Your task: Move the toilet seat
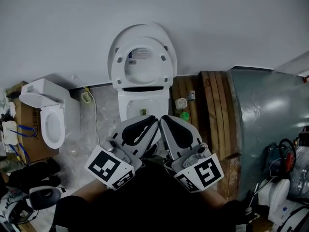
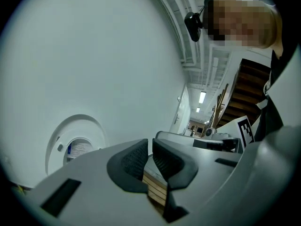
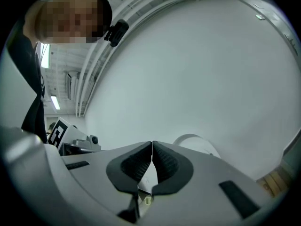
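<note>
The white toilet [image 1: 144,105] stands against the grey wall, with its seat and lid [image 1: 141,57] raised upright over the bowl. Both grippers hover side by side in front of the bowl, tips nearly touching each other. My left gripper [image 1: 152,120] is shut with nothing between its pads. My right gripper [image 1: 164,120] is also shut and empty. In the left gripper view the jaws [image 2: 150,152] point at the wall, the raised seat [image 2: 75,145] to their left. In the right gripper view the closed jaws [image 3: 152,152] partly hide the lid [image 3: 197,142].
A second white toilet [image 1: 50,115] stands at the left beside a cardboard box [image 1: 24,124]. Wooden planks [image 1: 212,105] and a grey-green panel [image 1: 265,120] lie to the right of the toilet. Tools and cables [image 1: 285,156] clutter the far right.
</note>
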Demonstrator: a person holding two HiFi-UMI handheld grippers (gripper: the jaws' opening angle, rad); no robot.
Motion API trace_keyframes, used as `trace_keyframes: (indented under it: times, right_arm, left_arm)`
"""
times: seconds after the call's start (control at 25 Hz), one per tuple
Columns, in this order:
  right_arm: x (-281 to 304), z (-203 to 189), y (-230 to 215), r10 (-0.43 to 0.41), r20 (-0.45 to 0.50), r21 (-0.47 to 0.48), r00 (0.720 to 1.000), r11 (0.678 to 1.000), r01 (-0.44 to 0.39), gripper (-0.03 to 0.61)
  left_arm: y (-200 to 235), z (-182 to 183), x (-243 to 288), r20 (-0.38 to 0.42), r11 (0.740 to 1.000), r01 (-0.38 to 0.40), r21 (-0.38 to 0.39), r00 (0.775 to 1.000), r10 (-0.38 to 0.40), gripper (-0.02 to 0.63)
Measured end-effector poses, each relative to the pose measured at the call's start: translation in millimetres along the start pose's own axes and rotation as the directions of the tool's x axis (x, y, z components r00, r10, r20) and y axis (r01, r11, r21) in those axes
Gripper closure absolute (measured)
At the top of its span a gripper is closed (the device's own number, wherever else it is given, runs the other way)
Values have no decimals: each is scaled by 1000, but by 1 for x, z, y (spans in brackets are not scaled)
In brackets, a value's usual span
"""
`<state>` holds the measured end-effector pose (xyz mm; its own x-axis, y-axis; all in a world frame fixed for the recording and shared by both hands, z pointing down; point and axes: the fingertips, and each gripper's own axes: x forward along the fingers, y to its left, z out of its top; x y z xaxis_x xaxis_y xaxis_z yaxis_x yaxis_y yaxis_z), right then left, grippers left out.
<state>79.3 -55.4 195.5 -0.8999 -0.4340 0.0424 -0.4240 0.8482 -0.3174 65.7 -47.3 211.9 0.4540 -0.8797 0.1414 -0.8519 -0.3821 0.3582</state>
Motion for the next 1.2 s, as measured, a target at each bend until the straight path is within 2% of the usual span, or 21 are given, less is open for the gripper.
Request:
trace_keyframes:
  times: [0.24, 0.44, 1.2]
  right_arm:
    - [10, 2, 13, 8, 27, 5, 1000, 1000, -8, 546]
    - [21, -1, 22, 9, 30, 19, 1000, 1000, -10, 546]
    - [36, -9, 39, -31, 21, 24, 999, 999, 30, 546]
  left_arm:
    - [8, 11, -13, 8, 998, -5, 64, 1000, 5, 572]
    - [18, 15, -23, 21, 999, 14, 29, 1000, -14, 572]
    - [36, 17, -40, 13, 999, 39, 27, 999, -39, 572]
